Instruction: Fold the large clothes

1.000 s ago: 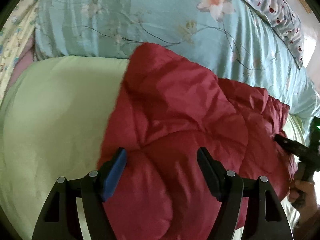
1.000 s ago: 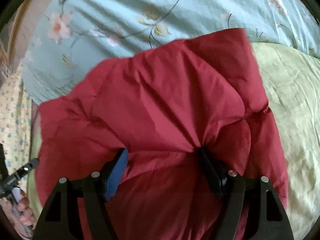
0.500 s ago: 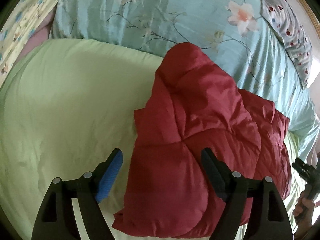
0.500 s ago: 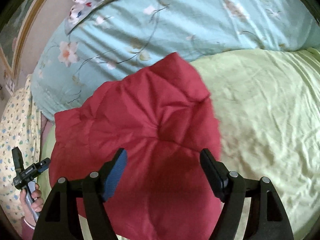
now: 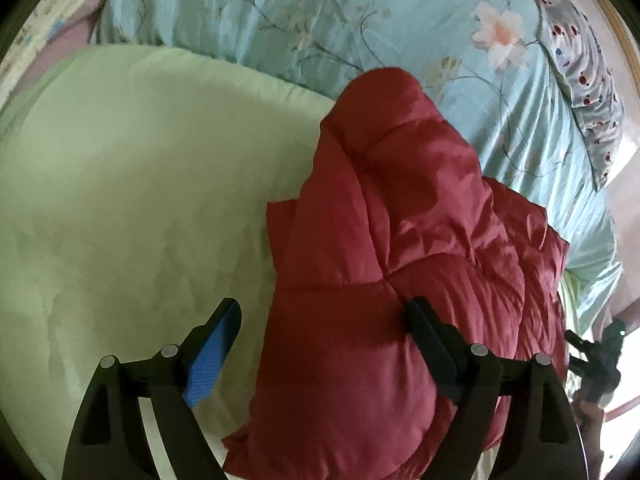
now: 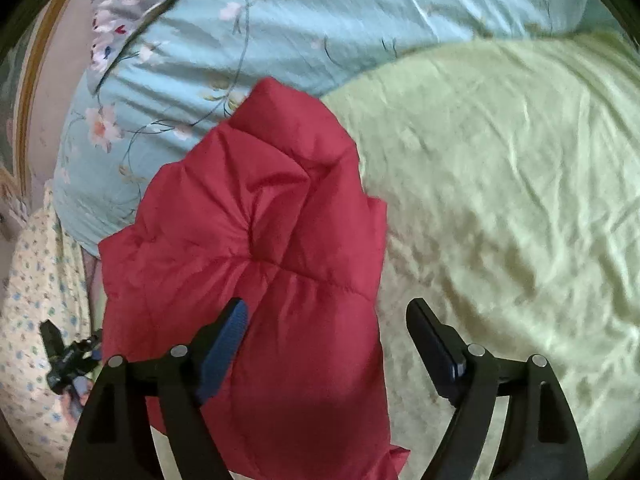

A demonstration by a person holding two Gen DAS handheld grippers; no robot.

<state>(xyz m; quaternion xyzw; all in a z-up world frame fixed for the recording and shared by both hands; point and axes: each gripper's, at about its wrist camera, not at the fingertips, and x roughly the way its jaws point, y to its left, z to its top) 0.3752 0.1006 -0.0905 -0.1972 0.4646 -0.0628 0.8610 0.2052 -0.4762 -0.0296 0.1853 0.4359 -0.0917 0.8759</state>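
We have one red puffer jacket [image 5: 400, 264] to deal with, lying bunched in a thick, partly folded heap on the green sheet [image 5: 132, 184], its far end touching the pale blue floral duvet [image 5: 304, 12]. We judge it light for its bulk, soft and springy, with a slick shiny shell that will slide on itself and puff back up once let go. A pinch on a smooth quilted panel would likely slip, so we would take hold along a stitched seam or a doubled hem edge, one tong at each near corner, where the layers stack thin enough to bite. The left gripper [image 5: 320, 340] has its jaws opening wide, hovering over the near left edge of the jacket; red fabric shows between the fingers but neither pad presses on it. The right gripper [image 6: 328, 340] has its jaws opening too, straddling the jacket's right edge [image 6: 280, 248] with one finger over red and the other over green sheet [image 6: 500, 168], gripping nothing. By our count: one jacket, one sheet, one duvet, one patterned pillow [image 5: 580, 76], two grippers.
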